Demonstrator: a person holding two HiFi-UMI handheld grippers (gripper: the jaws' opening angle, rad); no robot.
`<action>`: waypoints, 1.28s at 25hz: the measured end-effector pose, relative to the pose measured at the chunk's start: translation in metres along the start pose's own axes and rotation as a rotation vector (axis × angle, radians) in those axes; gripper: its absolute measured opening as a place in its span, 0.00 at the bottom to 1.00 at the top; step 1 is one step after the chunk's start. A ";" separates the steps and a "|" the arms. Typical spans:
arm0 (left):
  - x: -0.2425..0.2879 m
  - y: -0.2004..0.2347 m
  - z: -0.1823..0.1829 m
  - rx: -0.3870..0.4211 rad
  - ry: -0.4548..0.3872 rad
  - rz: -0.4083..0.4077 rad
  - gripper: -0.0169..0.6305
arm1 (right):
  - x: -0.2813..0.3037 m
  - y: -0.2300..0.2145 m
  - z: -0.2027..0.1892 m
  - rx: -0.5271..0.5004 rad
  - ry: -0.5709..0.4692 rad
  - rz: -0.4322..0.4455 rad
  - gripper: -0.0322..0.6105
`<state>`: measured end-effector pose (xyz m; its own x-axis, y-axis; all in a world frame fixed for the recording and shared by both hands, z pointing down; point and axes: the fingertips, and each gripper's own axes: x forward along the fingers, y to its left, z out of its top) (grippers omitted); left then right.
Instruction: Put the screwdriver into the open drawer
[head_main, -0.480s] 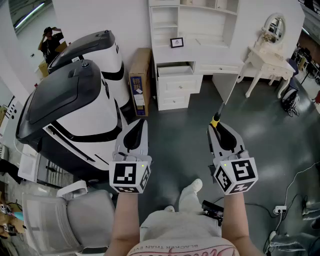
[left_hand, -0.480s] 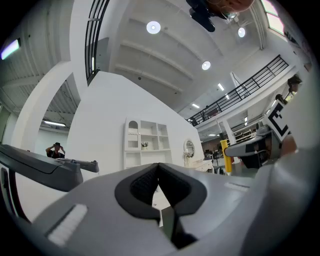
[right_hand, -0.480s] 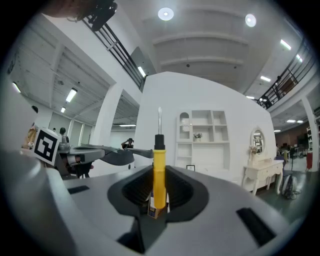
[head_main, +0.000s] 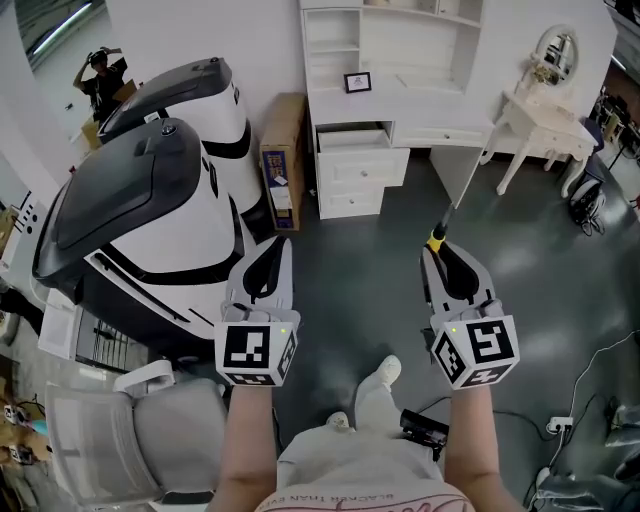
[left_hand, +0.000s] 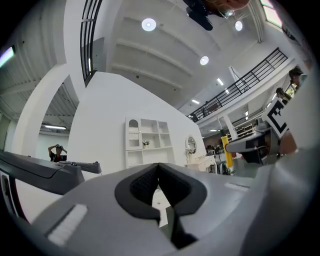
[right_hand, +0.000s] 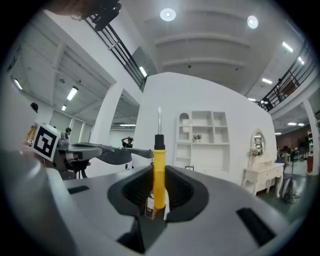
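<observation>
A: Where is the screwdriver (right_hand: 159, 170) held?
B: Clenched by its yellow handle in the right claw (head_main: 441, 252); open drawer (head_main: 352, 138) well apart at 11 o'clock. Judged light, stiff; handle is best gripped. Left claw (head_main: 272, 250) closed, empty.

screwdriver (right_hand: 159, 172): smooth yellow plastic handle, shiny metal shaft. Matt grey plastic right gripper (head_main: 447, 266), ribbed black pads (right_hand: 134, 189). desk (head_main: 400, 98) smooth white paint; floor (head_main: 365, 265) before it dark, faintly glossy.

Brightly, evenly lit from round ceiling lamps (left_hand: 148, 24), glaring white at their centres. Only soft shadows on the grey floor (head_main: 360, 270). Heavily fisheye-bent in both gripper views, black at the corners. Slightly soft on the near left claw (left_hand: 159, 175); sharp far off.
</observation>
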<state>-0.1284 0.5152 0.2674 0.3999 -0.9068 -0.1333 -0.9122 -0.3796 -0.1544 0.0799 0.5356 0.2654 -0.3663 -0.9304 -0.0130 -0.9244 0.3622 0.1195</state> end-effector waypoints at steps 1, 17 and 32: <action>0.004 0.000 -0.001 0.000 0.003 0.001 0.04 | 0.003 -0.002 -0.002 0.000 0.002 0.002 0.17; 0.134 0.015 -0.014 0.005 0.019 0.040 0.04 | 0.114 -0.074 -0.011 0.031 0.018 0.069 0.17; 0.252 0.019 -0.023 0.003 0.023 0.113 0.04 | 0.210 -0.162 -0.015 0.039 0.000 0.131 0.17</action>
<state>-0.0467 0.2753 0.2532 0.2920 -0.9479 -0.1273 -0.9511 -0.2738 -0.1428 0.1543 0.2805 0.2580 -0.4839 -0.8751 0.0002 -0.8722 0.4823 0.0819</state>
